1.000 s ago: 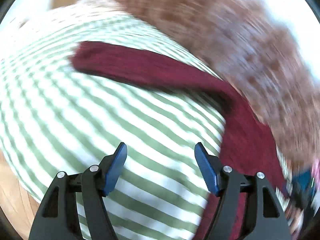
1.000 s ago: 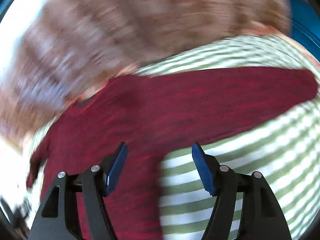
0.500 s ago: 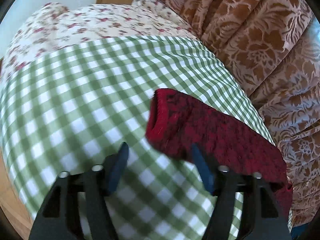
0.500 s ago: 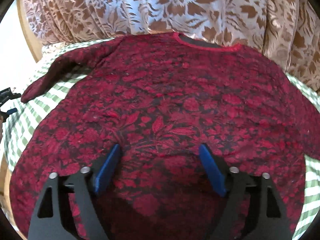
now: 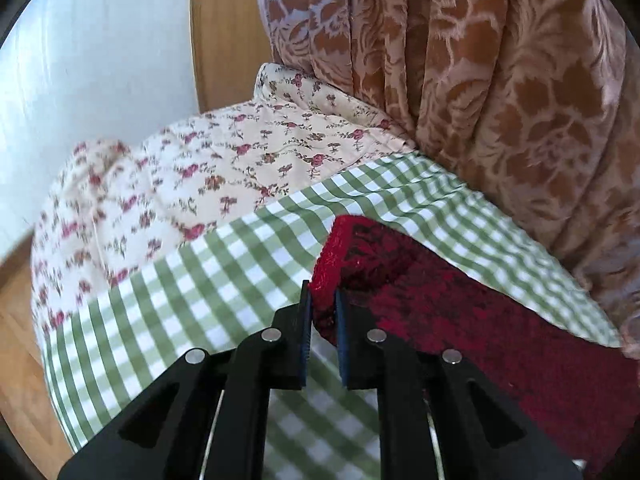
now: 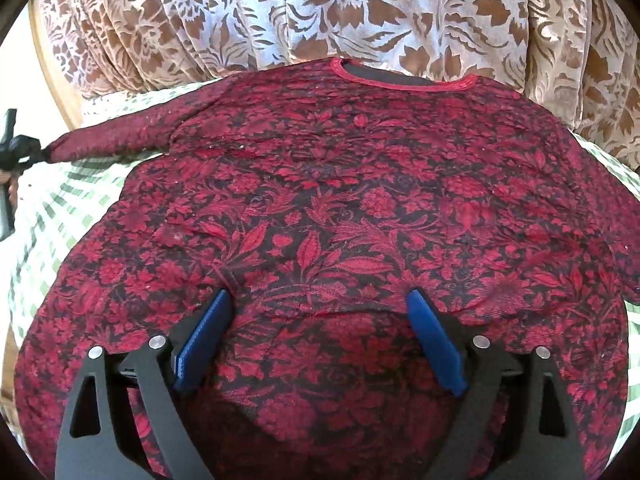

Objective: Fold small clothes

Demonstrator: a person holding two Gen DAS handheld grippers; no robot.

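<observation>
A small dark red top with a floral pattern (image 6: 340, 208) lies spread flat, neck away from me, on a green checked cloth (image 6: 52, 216). My right gripper (image 6: 320, 312) is open with its blue fingertips (image 6: 210, 320) resting on the top's lower middle. My left gripper (image 5: 322, 312) is shut on the cuff of the top's left sleeve (image 5: 460, 308), which stretches off to the right over the checked cloth (image 5: 192, 300). The left gripper also shows at the far left edge of the right wrist view (image 6: 16, 152), at the sleeve's end.
A brown and pale floral curtain (image 6: 320, 12) hangs right behind the cloth and the top's neck. A cream cloth with small red flowers (image 5: 200, 168) lies beyond the checked cloth to the left. A white wall (image 5: 92, 60) and a wooden floor (image 5: 16, 340) lie further left.
My left gripper has closed on the sleeve cuff, which it only straddled half a second ago. My right gripper has stayed open and settled lower on the top.
</observation>
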